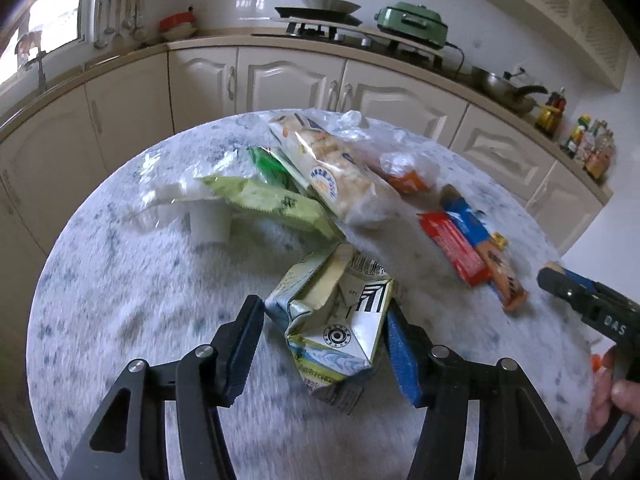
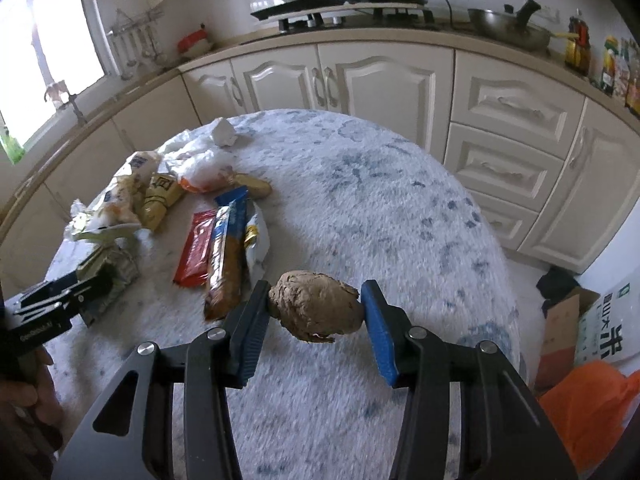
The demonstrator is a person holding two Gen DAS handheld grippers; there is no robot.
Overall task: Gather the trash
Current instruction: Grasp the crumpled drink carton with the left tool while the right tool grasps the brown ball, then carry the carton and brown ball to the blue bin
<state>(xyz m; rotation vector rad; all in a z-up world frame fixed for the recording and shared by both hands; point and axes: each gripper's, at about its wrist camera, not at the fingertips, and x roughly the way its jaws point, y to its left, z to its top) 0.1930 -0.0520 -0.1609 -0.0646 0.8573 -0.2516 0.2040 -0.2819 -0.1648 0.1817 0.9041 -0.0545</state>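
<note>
My left gripper (image 1: 324, 316) is shut on a crushed drink carton (image 1: 336, 328), held over the round marble-patterned table (image 1: 120, 300). My right gripper (image 2: 316, 304) is shut on a brown crumpled paper ball (image 2: 316, 308), held above the table (image 2: 400, 208). Beyond the carton lie a green snack bag (image 1: 272, 204), a long cracker bag (image 1: 336, 168), a red wrapper (image 1: 452, 244) and a blue-and-orange wrapper (image 1: 488, 256). The right wrist view shows the red wrapper (image 2: 198, 248), the blue-and-orange wrapper (image 2: 228, 252) and the left gripper (image 2: 60, 300) with the carton at the left edge.
A white paper cup (image 1: 210, 224) and clear plastic wrap (image 1: 372, 132) lie among the trash. An orange bag (image 2: 588, 400), a cardboard box (image 2: 560, 320) and a rice sack (image 2: 608, 328) sit on the floor to the right. Kitchen cabinets (image 2: 380, 76) ring the table.
</note>
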